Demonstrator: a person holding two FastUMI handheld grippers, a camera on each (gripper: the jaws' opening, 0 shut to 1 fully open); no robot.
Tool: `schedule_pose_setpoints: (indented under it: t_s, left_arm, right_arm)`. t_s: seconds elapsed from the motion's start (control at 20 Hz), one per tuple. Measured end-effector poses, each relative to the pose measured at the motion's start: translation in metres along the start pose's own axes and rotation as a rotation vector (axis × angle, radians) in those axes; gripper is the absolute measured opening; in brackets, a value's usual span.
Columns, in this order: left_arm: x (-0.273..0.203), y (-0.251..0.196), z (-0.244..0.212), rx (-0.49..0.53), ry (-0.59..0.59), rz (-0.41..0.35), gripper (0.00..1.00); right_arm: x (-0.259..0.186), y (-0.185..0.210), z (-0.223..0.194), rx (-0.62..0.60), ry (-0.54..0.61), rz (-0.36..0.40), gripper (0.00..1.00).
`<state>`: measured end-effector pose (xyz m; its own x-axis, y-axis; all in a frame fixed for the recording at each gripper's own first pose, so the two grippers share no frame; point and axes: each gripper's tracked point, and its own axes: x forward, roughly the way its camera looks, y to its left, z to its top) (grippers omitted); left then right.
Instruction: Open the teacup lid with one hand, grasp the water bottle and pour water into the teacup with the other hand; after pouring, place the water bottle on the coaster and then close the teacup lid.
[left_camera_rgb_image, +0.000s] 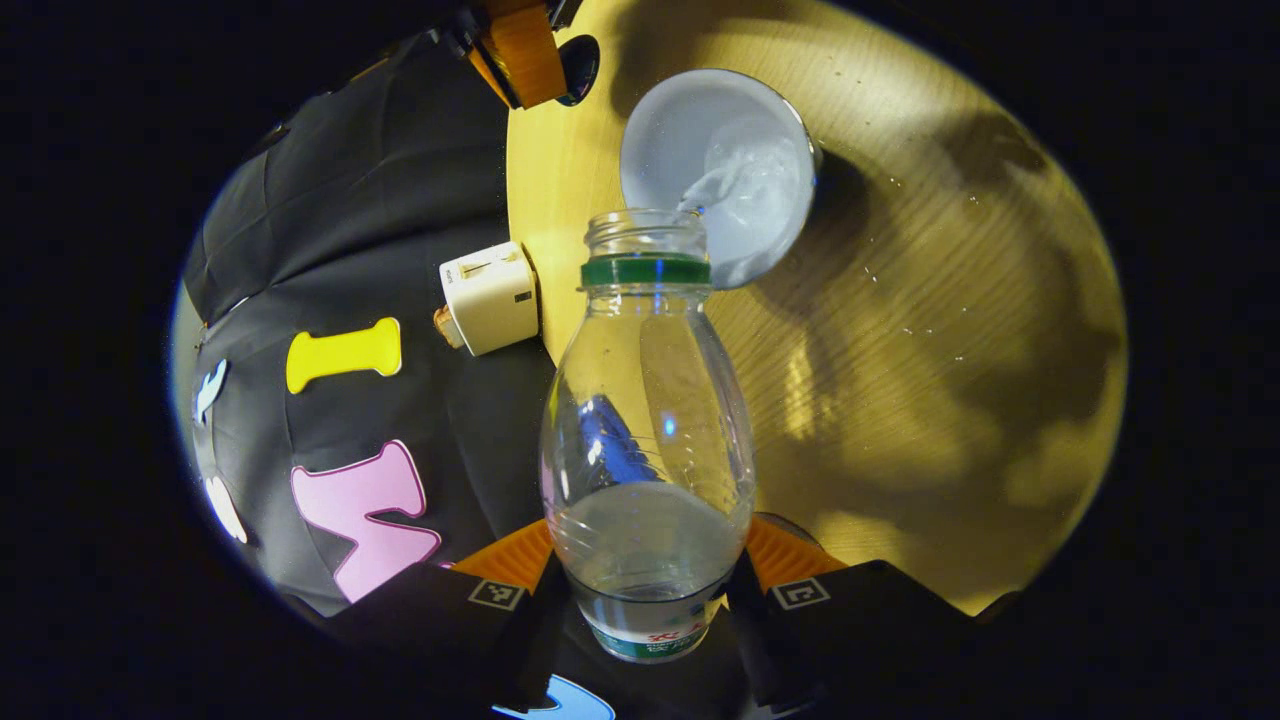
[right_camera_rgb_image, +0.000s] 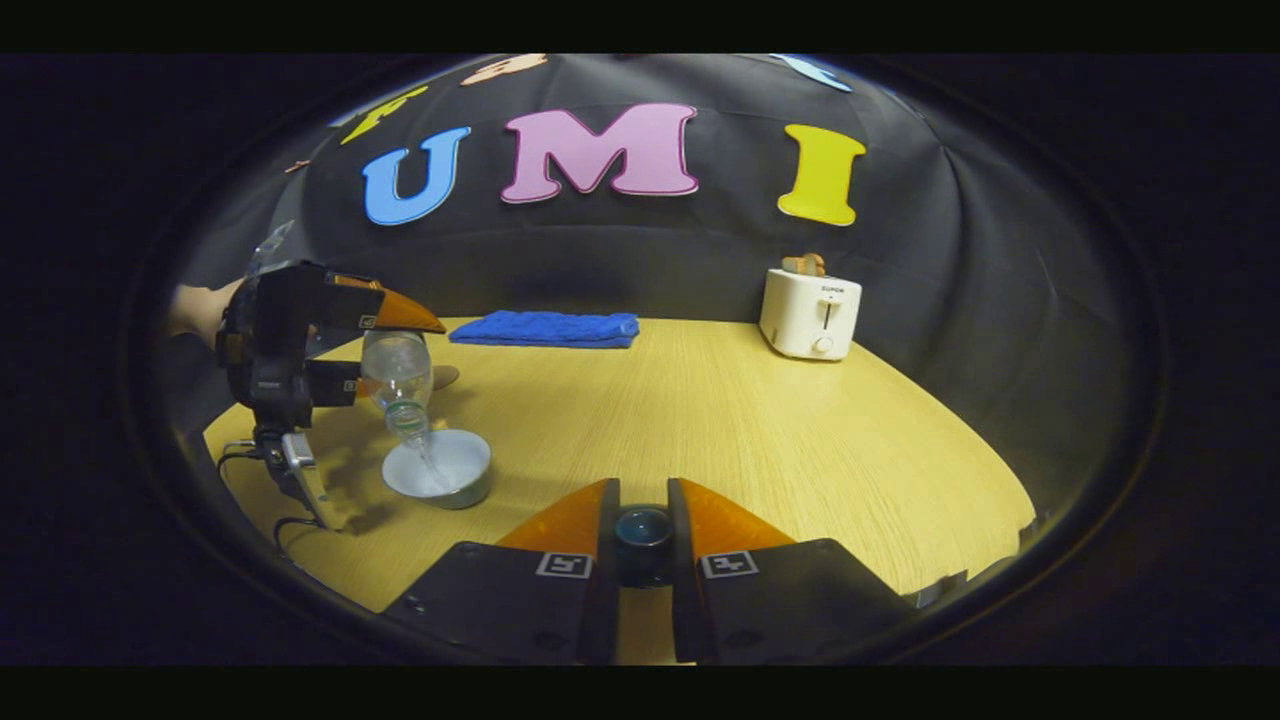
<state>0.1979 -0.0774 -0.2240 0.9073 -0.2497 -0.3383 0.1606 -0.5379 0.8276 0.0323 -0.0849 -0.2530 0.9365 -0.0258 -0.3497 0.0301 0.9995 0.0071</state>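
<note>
Water (left_camera_rgb_image: 735, 190) is running from the tipped water bottle (left_camera_rgb_image: 645, 420) into the open teacup (left_camera_rgb_image: 715, 170), upper middle of the left gripper view. We see the left gripper (left_camera_rgb_image: 645, 590) with its jaws clenched on the bottle's base. Lower middle of the right gripper view, the right gripper (right_camera_rgb_image: 643, 535) pinches the dark teacup lid (right_camera_rgb_image: 643, 530) above the bench (right_camera_rgb_image: 760, 440). Toaster (right_camera_rgb_image: 810, 312) upper right, blue towel (right_camera_rgb_image: 545, 328) behind.

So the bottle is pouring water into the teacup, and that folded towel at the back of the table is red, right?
Not quite: the folded towel is blue, as the right gripper view shows. The rest holds: the water bottle is tipped and pouring water into the teacup.
</note>
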Motion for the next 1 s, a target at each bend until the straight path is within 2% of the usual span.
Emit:
schedule_pose_setpoints:
  t_s: [0.15,0.25,0.3,0.4,0.5,0.55,0.6,0.65,0.7,0.75,0.8,1.0]
  left_arm:
    - [-0.001,0.010,-0.005,0.044,-0.009,0.024,0.74]
    - [-0.001,0.015,-0.009,0.068,-0.009,0.033,0.74]
    - [-0.003,0.017,-0.009,0.079,-0.007,0.037,0.74]
    - [-0.002,0.019,-0.009,0.096,-0.008,0.039,0.74]
    - [-0.001,0.021,-0.009,0.104,-0.007,0.034,0.75]
    - [-0.002,0.023,-0.011,0.112,-0.004,0.037,0.75]
    - [-0.002,0.025,-0.010,0.121,-0.005,0.041,0.75]
    - [-0.004,0.030,-0.012,0.132,-0.004,0.049,0.75]
    - [-0.006,0.037,-0.014,0.143,-0.005,0.057,0.75]
    - [-0.004,0.042,-0.016,0.152,-0.007,0.066,0.75]
    - [-0.003,0.045,-0.015,0.162,-0.006,0.074,0.75]
    - [-0.006,0.051,-0.017,0.190,0.010,0.096,0.75]
  right_arm:
    - [-0.002,0.002,0.001,0.000,-0.002,0.011,0.19]
    - [-0.002,0.002,0.001,-0.003,0.000,0.014,0.29]
    - [-0.002,0.002,0.001,0.000,0.002,0.015,0.19]
    - [-0.003,0.001,0.001,0.004,0.005,0.017,0.19]
    - [-0.004,0.001,0.003,0.004,0.006,0.018,0.29]
    - [-0.004,0.000,0.003,0.003,0.005,0.018,0.24]
    - [-0.005,-0.001,0.004,0.002,0.004,0.017,0.29]
    - [-0.006,-0.001,0.005,0.000,0.003,0.015,0.29]
    - [-0.006,-0.002,0.005,0.001,0.003,0.014,0.24]
    - [-0.006,-0.003,0.005,0.004,0.004,0.015,0.29]
    - [-0.006,-0.003,0.005,0.007,0.005,0.015,0.24]
    - [-0.006,-0.004,0.009,0.021,0.007,0.019,0.27]
